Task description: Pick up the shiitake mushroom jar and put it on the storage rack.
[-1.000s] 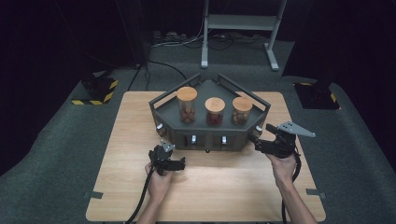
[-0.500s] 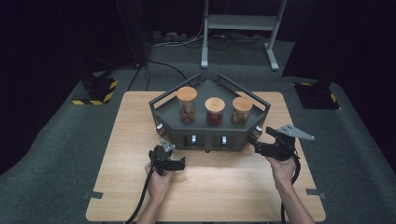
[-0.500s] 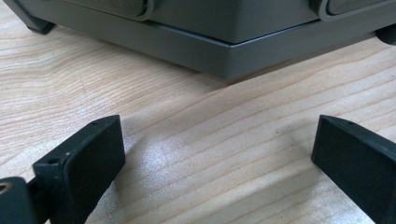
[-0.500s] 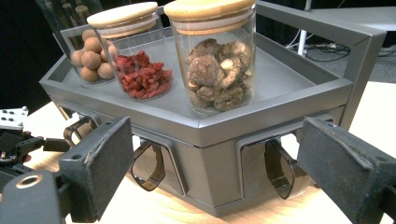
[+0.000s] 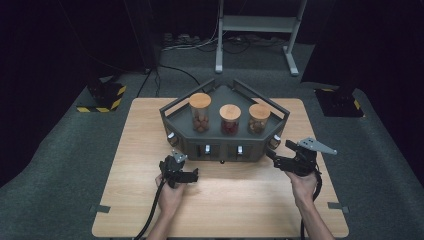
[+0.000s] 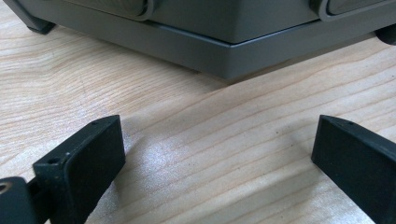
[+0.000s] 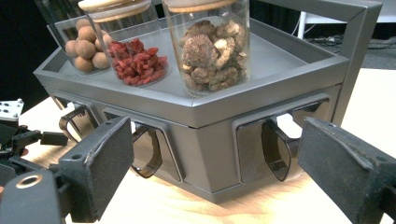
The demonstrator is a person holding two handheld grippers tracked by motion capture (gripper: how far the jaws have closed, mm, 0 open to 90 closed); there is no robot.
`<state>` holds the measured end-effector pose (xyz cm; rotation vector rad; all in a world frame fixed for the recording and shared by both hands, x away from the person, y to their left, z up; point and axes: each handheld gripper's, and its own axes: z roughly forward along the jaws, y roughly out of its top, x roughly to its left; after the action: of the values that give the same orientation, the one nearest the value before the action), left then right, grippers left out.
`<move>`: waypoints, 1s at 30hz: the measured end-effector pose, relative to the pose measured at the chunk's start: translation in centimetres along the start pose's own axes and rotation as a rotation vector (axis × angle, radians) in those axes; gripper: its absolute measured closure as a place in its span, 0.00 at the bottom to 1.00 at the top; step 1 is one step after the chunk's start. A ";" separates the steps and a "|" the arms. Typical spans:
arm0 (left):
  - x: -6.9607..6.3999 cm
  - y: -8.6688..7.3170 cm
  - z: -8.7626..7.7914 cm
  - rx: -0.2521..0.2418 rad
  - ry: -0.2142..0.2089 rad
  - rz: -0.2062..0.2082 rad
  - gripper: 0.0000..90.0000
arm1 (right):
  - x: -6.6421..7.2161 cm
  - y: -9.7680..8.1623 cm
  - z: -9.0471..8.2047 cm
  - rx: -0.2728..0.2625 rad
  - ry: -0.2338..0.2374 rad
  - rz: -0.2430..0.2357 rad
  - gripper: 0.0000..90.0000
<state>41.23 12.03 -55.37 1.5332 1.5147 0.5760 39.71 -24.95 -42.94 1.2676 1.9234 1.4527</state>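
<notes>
A grey angular stand sits mid-table and carries three wooden-lidded glass jars: brown balls, red berries and dried mushrooms. In the right gripper view the same jars show as brown balls, red berries and dried mushrooms. My right gripper is open just off the stand's front right corner, and its jaws frame that corner without touching it. My left gripper stands open low over the table, before the stand's front left base. Nothing is between its jaws.
The stand's front panels carry metal loop handles. The wooden table has free room in front of the stand and at both sides. Cables trail from both grippers toward the near edge. Dark floor surrounds the table.
The right gripper has shifted a little near the stand's corner. The left gripper has stayed put.
</notes>
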 end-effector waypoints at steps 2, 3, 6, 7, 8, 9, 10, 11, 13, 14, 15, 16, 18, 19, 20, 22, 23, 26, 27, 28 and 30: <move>0.0 0.0 0.0 0.000 0.000 0.000 0.03 | 0.0 -0.1 0.0 0.001 0.000 0.003 0.12; 0.0 0.0 0.0 0.000 0.000 0.000 0.03 | -0.1 -0.2 0.0 0.002 -0.001 0.003 0.12; 0.0 0.0 0.0 0.000 0.000 0.000 0.03 | -0.1 -0.4 0.0 0.004 -0.002 0.006 0.12; 0.0 0.0 0.0 0.000 0.000 0.000 0.03 | -0.1 -0.5 0.0 0.005 -0.003 0.005 0.12; 0.0 0.0 0.0 0.001 0.000 0.001 0.03 | -0.1 -0.5 0.0 0.007 -0.003 0.005 0.12; 0.0 0.0 0.0 0.000 0.000 0.001 0.03 | -0.1 -0.6 0.0 0.008 -0.004 0.006 0.12; 0.0 0.0 0.0 0.000 0.000 0.001 0.03 | -0.1 -0.7 0.0 0.008 -0.004 0.006 0.12; 0.0 0.0 0.0 0.000 0.000 0.000 0.03 | -0.1 -0.7 0.0 0.009 -0.005 0.007 0.12; 0.0 0.0 0.0 0.000 0.000 0.000 0.03 | -0.1 -0.9 0.1 0.010 -0.005 0.006 0.12; 0.0 0.0 0.0 0.000 0.000 0.000 0.03 | -0.1 -0.9 0.1 0.010 -0.005 0.007 0.12; 0.0 0.0 0.0 0.000 0.000 0.000 0.03 | -0.1 -1.0 0.2 0.010 -0.004 0.009 0.12; 0.0 0.0 0.0 0.000 0.000 0.000 0.03 | -0.1 -1.1 0.2 0.012 -0.003 0.011 0.12; 0.0 0.0 0.0 0.000 0.000 0.000 0.03 | 0.0 -1.2 0.4 0.014 -0.002 0.010 0.12; 0.0 0.0 0.0 0.001 0.000 0.001 0.03 | 0.0 -1.2 0.4 0.014 -0.003 0.008 0.12; 0.0 0.0 0.0 0.000 0.000 0.000 0.03 | 0.1 -1.3 0.5 0.014 -0.003 0.008 0.12; 0.0 0.0 0.0 0.000 0.000 -0.001 0.03 | 0.2 -1.3 0.5 0.016 -0.002 0.007 0.12; 0.0 0.0 0.0 0.000 0.000 0.000 0.03 | 0.2 -1.3 0.6 0.018 -0.002 0.005 0.12; 0.0 0.0 0.0 0.000 0.000 0.000 0.03 | 0.3 -1.5 0.6 0.021 -0.004 0.000 0.12; 0.0 0.0 0.0 -0.001 0.000 -0.001 0.03 | 0.3 -1.6 0.7 0.023 -0.005 -0.001 0.12; 0.0 0.0 0.0 0.000 0.000 0.000 0.03 | 0.3 -1.6 0.7 0.026 -0.007 -0.005 0.12; 0.0 0.0 0.0 0.000 0.000 0.000 0.03 | 0.3 -1.8 0.7 0.030 -0.011 -0.007 0.12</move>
<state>41.23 12.03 -55.37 1.5332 1.5149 0.5761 39.39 -24.39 -44.81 1.2784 1.9480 1.4155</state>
